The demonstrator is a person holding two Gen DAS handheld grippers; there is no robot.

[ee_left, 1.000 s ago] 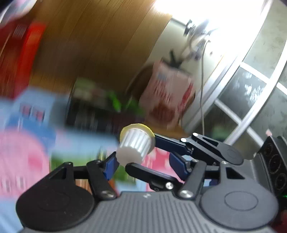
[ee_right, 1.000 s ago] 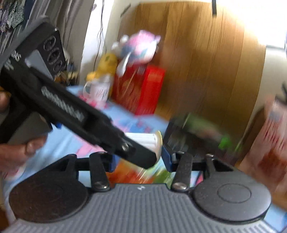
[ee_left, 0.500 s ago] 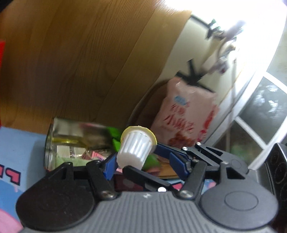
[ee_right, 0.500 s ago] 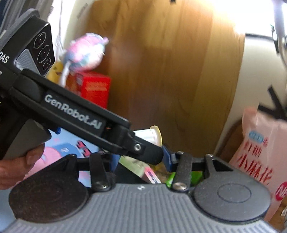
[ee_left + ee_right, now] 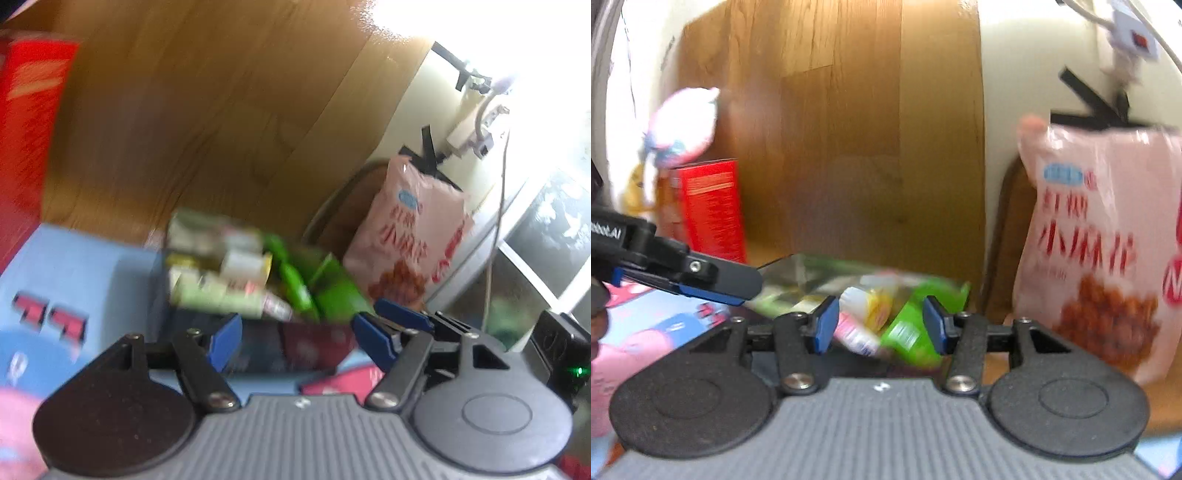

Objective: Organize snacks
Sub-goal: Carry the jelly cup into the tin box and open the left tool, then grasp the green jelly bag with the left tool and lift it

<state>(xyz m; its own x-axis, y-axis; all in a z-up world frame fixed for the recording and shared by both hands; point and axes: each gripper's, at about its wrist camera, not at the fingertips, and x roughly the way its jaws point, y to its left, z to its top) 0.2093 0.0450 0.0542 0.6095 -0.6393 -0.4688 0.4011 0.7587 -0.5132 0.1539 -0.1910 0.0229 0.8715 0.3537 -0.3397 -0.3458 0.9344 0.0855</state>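
Note:
A clear snack box holds several snack packs, green, white and pink. It also shows, blurred, in the left wrist view. A white ribbed cup with a yellow lid lies among the packs in the box. My left gripper is open and empty, just in front of the box. My right gripper is open and empty, close above the box's near side. The left gripper's finger reaches in from the left in the right wrist view.
A large pink snack bag stands right of the box against a wooden chair. A red carton and a plush toy stand at the left by the wooden panel. A blue and pink cartoon cloth covers the table.
Both grippers held the white cup between them; both have opened and the cup now lies in the box. The left gripper has drawn back to the left.

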